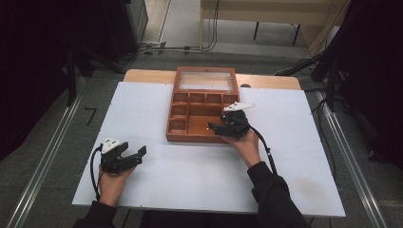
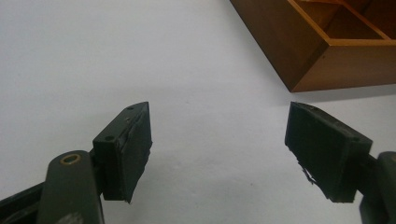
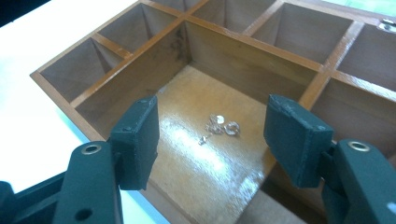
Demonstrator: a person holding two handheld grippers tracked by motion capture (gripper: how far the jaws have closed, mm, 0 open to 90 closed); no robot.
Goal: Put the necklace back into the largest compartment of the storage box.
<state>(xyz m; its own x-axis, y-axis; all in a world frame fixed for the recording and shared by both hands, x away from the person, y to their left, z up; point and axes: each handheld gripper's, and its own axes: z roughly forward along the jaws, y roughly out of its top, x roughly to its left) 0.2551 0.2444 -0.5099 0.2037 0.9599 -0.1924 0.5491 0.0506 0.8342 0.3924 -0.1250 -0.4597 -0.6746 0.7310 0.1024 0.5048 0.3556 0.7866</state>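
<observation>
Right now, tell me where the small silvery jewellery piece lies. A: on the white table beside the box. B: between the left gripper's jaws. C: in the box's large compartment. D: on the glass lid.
C: the jewellery piece lies on the large compartment's floor in the wooden box, ahead of the open right gripper.

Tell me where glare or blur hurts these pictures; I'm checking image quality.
Right gripper view: glare streaks the box floor beside the small silver jewellery. Left gripper view: white table washed out, box corner soft. High view: dim, dark surroundings.

The left claw [image 2: 217, 154] gapes over the white table [image 2: 93, 56], wooden box [image 2: 327, 51] corner just ahead.
</observation>
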